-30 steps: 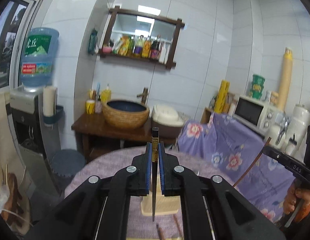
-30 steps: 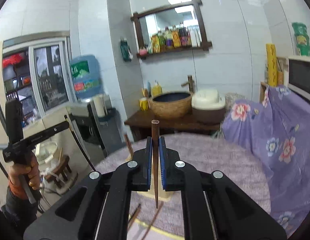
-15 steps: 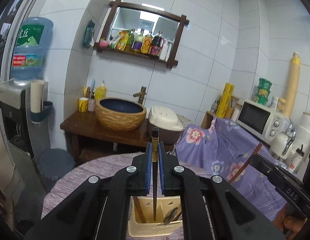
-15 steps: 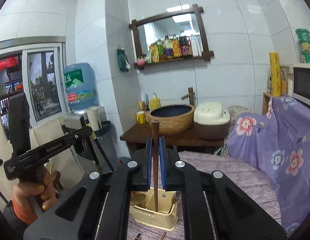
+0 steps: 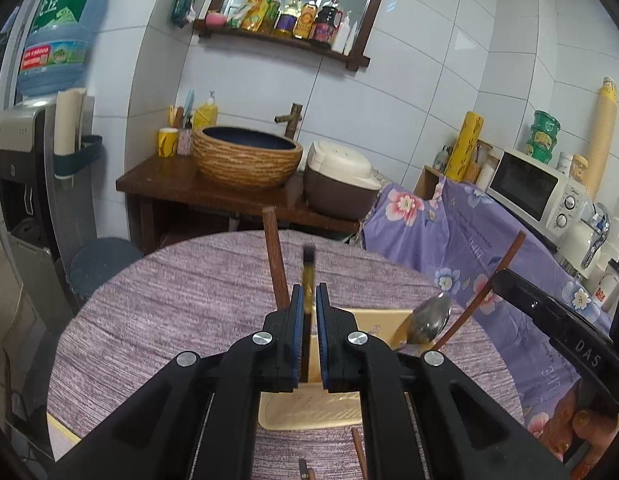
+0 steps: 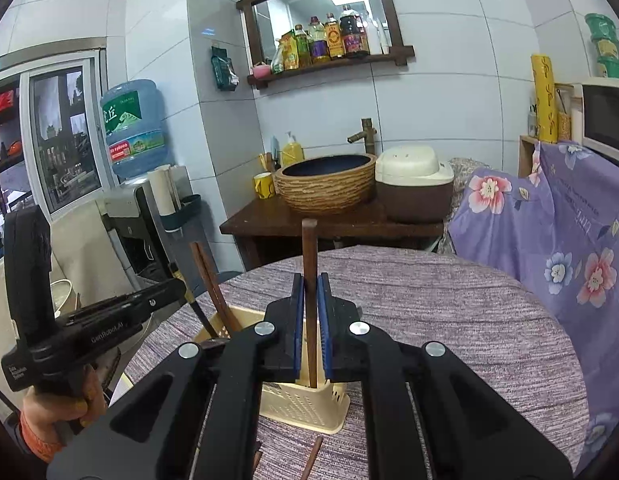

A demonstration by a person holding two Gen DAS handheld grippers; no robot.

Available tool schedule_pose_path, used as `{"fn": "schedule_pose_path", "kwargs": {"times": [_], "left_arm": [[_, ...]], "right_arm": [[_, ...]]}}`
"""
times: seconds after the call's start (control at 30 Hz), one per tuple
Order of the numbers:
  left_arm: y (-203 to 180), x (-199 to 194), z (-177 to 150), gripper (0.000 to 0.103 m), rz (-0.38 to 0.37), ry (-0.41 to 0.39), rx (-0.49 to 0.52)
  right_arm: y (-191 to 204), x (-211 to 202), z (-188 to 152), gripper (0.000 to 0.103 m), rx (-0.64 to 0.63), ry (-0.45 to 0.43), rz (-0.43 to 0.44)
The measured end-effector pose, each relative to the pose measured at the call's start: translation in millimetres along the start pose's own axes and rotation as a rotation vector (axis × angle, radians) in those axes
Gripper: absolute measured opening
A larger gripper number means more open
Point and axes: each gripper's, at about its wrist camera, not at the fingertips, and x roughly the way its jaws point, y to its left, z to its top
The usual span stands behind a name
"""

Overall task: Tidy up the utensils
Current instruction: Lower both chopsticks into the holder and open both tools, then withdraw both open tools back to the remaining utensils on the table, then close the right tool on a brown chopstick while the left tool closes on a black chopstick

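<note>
While the left gripper [image 5: 307,304] pinches 1 dark chopstick [image 5: 308,276] standing straight up, it sits over the cream basket [image 5: 309,412], near the round table's [image 5: 169,312] close edge, with lots of bare purple cloth behind. The basket holds 1 brown chopstick [image 5: 275,256] and 1 spoon [image 5: 429,322].

In the right wrist view, the right gripper [image 6: 309,308] squeezes 1 brown stick [image 6: 309,256], upright, its bottom end inside the basket [image 6: 305,404]. 2 more sticks [image 6: 309,460] lie flat in front.
</note>
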Motion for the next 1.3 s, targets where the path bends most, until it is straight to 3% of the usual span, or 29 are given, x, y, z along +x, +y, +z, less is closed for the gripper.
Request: {"fn": "schedule_pose_path", "kwargs": {"times": [0.13,0.2,0.23,0.27,0.3,0.33,0.37,0.47,0.53,0.7,0.9,1.07,1.13,1.3], "left_arm": [[4.8,-3.3,-9.3,0.01,-0.013,0.014,-0.016],[4.9,-8.3,-13.3,0.026,-0.009,0.011,-0.019],[5.4,-13.2,-17.3,0.045,0.001,0.006,-0.022],[6.1,-18.0,-21.2,0.058,0.012,-0.001,-0.022],[6.7,-24.5,-27.0,0.061,0.027,-0.005,-0.014],[7.0,-27.3,-31.5,0.064,0.04,-0.001,-0.006],[7.3,-32.4,-39.6,0.07,0.063,0.005,0.005],[7.6,-40.1,-63.8,0.091,0.114,0.042,0.052],[7.2,-41.8,-86.0,0.097,0.169,0.082,0.101],[7.2,-41.6,-143.4,0.097,0.243,0.24,0.168],[14.4,-55.4,-176.4,0.097,0.19,0.309,0.116],[13.6,-63.8,-193.9,0.096,0.191,0.318,0.059],[15.3,-63.5,-197.7,0.089,0.187,0.334,0.052],[12.2,-65.2,-207.5,0.082,0.186,0.35,0.044]], "right_arm": [[1.2,-4.6,-11.0,0.008,-0.014,-0.01,-0.02],[3.3,-8.5,-18.5,0.009,-0.02,-0.001,-0.023],[4.6,-10.0,-22.4,0.013,-0.024,0.006,-0.029],[6.2,-12.6,-28.8,0.019,-0.031,0.018,-0.033],[7.4,-14.8,-33.7,0.039,-0.034,0.026,-0.037],[9.3,-17.9,-39.8,0.066,-0.038,0.034,-0.05],[11.6,-22.1,-49.1,0.075,-0.044,0.04,-0.08],[16.5,-28.2,-76.7,0.079,-0.074,0.089,-0.147],[18.2,-26.6,-94.5,0.084,-0.082,0.147,-0.18],[13.0,-25.2,-151.4,0.084,-0.044,0.284,-0.174],[20.2,-37.5,-202.9,0.084,-0.022,0.397,-0.144],[36.0,-40.1,-228.8,0.068,-0.038,0.441,-0.139],[38.8,-38.8,-234.1,0.058,-0.028,0.46,-0.132],[47.0,-29.3,-239.0,0.049,-0.034,0.492,-0.145]]}}
